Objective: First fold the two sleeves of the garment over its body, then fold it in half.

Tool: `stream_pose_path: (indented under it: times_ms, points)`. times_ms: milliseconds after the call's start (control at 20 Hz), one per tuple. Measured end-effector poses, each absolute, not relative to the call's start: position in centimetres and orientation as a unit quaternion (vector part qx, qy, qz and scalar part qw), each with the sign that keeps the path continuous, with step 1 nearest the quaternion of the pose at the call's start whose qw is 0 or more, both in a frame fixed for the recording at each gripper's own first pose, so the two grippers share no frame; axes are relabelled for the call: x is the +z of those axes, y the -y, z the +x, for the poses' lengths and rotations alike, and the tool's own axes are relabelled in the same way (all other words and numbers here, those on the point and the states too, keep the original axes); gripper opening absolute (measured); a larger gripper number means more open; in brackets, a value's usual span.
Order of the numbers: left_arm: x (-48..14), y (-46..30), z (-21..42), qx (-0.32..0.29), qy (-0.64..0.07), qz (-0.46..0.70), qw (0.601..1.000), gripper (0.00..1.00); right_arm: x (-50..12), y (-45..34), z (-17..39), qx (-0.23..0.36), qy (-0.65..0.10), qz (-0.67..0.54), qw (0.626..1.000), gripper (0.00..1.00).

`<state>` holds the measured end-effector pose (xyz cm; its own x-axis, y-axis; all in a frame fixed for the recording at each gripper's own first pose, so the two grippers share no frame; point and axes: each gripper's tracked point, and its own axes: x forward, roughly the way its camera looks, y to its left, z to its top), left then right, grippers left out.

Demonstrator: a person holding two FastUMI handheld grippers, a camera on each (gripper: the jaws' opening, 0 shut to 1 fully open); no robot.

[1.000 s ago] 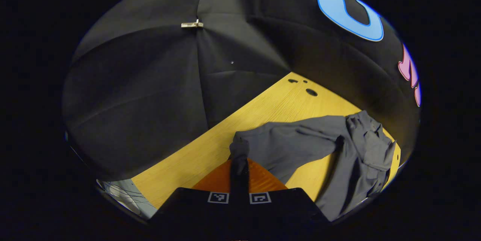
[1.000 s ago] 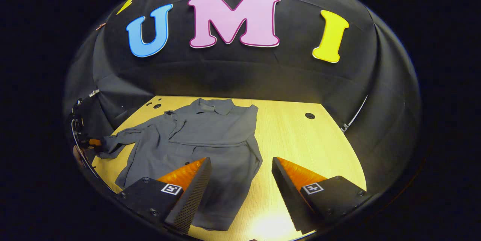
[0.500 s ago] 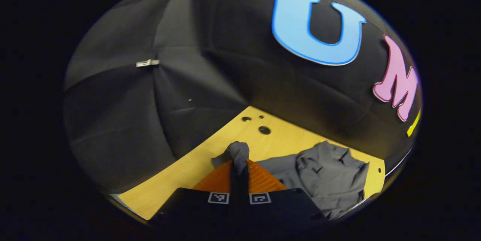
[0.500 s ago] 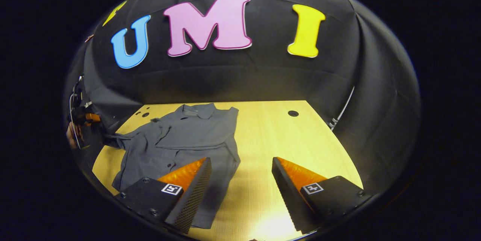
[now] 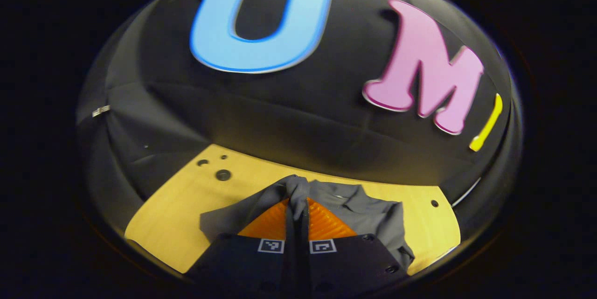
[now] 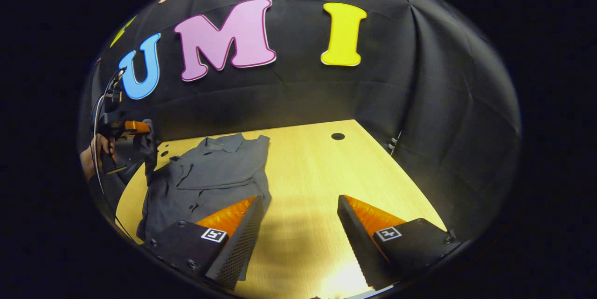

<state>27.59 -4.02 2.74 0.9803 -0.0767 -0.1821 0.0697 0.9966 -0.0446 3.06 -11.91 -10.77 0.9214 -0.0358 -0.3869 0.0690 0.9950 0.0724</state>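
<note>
Sleeve (image 5: 296,188) now lifted in left tool (image 5: 297,205).

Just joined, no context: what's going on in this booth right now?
A person is folding a grey shirt on a wooden table with two handheld grippers. The left gripper is shut on the end of one sleeve, held lifted above the table at the shirt's side, apparently to carry it over the body. The other sleeve already lies across the body. The right gripper hangs open above the table beside the shirt, holding nothing. The half fold is not yet done.
</note>
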Motion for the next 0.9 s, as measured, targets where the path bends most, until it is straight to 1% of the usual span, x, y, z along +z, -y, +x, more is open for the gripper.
stream_pose_path:
  times_ms: [100, 350, 400, 450, 600, 650, 700, 750, 800, 850, 900]
  points:
    - [1.5, 9.4, 28.1, -0.079, -0.102, -0.013, 0.992, 0.06, -11.4, 12.5, 3.2, -0.03, -0.203, 0.054, 0.977, 0.99]
    - [-2.3, 20.0, 29.3, -0.15, -0.131, 0.015, 0.98, 0.05, -11.5, 13.2, 3.6, -0.029, -0.208, 0.058, 0.976, 0.99]
    - [-3.2, 21.6, 29.4, -0.16, -0.138, 0.022, 0.977, 0.02, -11.5, 13.4, 3.8, -0.027, -0.21, 0.059, 0.976, 0.99]
    - [-4.1, 23.0, 29.8, -0.166, -0.143, 0.029, 0.975, 0.05, -11.4, 13.5, 3.8, -0.027, -0.211, 0.059, 0.975, 0.99]
    - [-5.7, 26.3, 30.5, -0.183, -0.149, 0.043, 0.971, 0.05, -11.5, 13.9, 3.8, -0.028, -0.215, 0.058, 0.975, 0.99]
    - [-6.3, 27.1, 30.8, -0.186, -0.151, 0.05, 0.97, 0.04, -11.4, 14.0, 3.7, -0.028, -0.215, 0.058, 0.975, 0.99]
    - [-6.8, 27.5, 31.1, -0.186, -0.153, 0.058, 0.969, 0.09, -11.4, 14.1, 3.7, -0.028, -0.215, 0.057, 0.974, 0.99]
    - [-7.2, 27.8, 31.1, -0.189, -0.156, 0.065, 0.967, 0.12, -11.5, 14.0, 3.6, -0.027, -0.216, 0.056, 0.974, 0.99]
    - [-7.4, 28.2, 31.1, -0.193, -0.158, 0.07, 0.966, 0.21, -11.6, 13.9, 3.6, -0.026, -0.217, 0.056, 0.974, 0.99]
    - [-7.5, 28.4, 30.8, -0.198, -0.158, 0.074, 0.965, 0.39, -11.7, 13.6, 3.5, -0.023, -0.218, 0.056, 0.974, 0.99]
    - [-7.2, 28.7, 30.5, -0.209, -0.153, 0.075, 0.963, 0.29, -11.9, 13.4, 3.5, -0.021, -0.221, 0.056, 0.973, 0.99]
